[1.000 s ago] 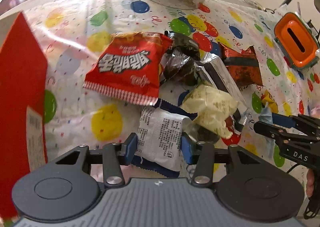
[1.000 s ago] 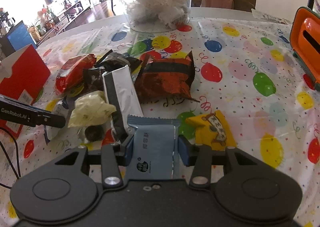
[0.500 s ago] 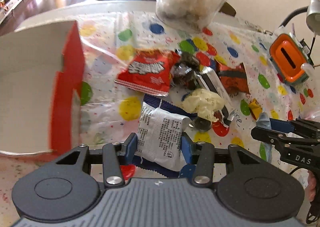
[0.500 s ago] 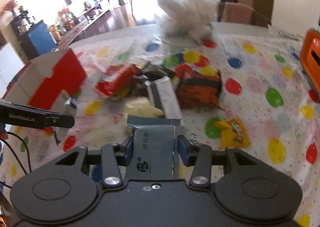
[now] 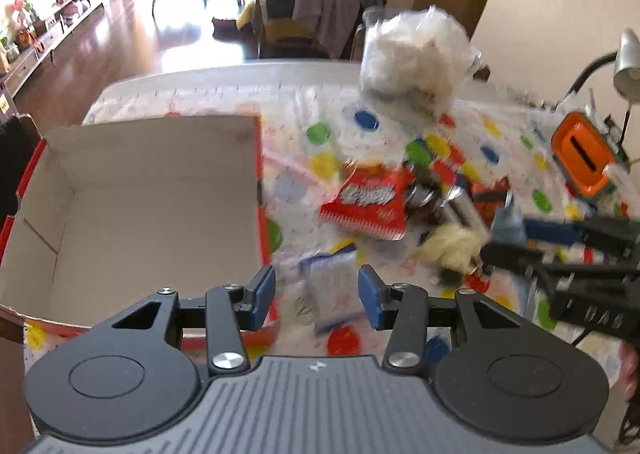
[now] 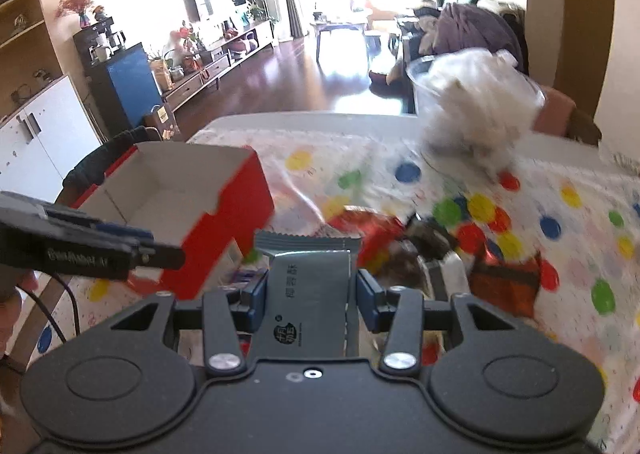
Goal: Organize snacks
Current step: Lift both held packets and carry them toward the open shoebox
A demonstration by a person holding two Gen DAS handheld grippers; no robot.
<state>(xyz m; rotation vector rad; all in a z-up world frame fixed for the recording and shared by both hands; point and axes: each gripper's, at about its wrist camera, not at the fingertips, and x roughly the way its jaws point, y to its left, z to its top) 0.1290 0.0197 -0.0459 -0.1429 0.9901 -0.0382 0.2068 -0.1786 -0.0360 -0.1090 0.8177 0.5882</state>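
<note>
The grey-blue packet [image 6: 310, 290] sits clamped between the fingers of the right gripper [image 6: 310, 294], its crimped top edge sticking up past the blue pads; in the left view the same packet [image 5: 507, 224] shows at the tip of that gripper [image 5: 508, 232], raised above the snack pile. The left gripper [image 5: 317, 292] has its fingers spread apart with nothing between them, and a white packet with blue edges [image 5: 330, 286], blurred, shows in the gap, lying on the tablecloth [image 5: 304, 106] just beside the box's near right corner. The box [image 5: 132, 210] is open, red outside and plain cardboard inside, and no snack shows on the visible part of its floor. From the right wrist the box [image 6: 224, 222] stands to the left of the held packet, with the left gripper [image 6: 160, 252] reaching across in front of it. On the balloon-print cloth to the right of the box lies the pile: a red bag [image 5: 370, 200], a dark wrapper [image 5: 426, 196] touching it, a pale yellow packet [image 5: 452, 248] in front and an orange-brown bag [image 6: 506, 284] further right. A clear tub of white stuff [image 5: 416, 54] stands at the far edge, and an orange device [image 5: 582, 158] sits at the right
</note>
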